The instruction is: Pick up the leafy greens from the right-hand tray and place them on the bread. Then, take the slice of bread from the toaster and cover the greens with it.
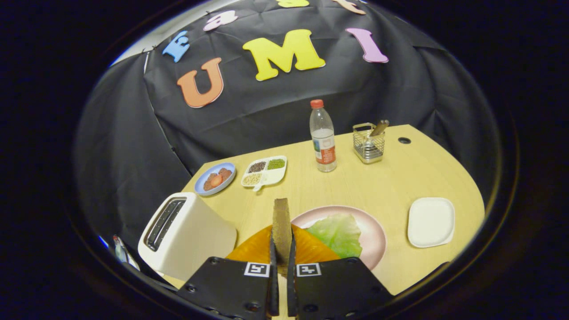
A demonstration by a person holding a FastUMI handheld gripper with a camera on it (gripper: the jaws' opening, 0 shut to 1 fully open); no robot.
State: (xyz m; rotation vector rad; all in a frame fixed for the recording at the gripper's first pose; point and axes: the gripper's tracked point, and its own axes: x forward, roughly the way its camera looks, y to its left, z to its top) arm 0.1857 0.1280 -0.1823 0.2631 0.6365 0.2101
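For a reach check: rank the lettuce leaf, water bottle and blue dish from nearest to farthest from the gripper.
1. Lettuce leaf, on the pink plate just ahead-right of the gripper, which clamps a bread slice.
2. Blue dish, beyond the toaster.
3. Water bottle, far side; close to the dish's rank.

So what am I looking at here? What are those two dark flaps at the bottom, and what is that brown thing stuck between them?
Those flaps belong to a handheld gripper a person carries; the camera rides on it, looking forward along its fingers. Both fingers pinch an upright bread slice. Just beyond lies a pink plate with a lettuce leaf and something orange. Beside the fingers stands a white toaster. Farther off: an empty white tray, a water bottle, a wire holder, a divided dish and a blue plate.
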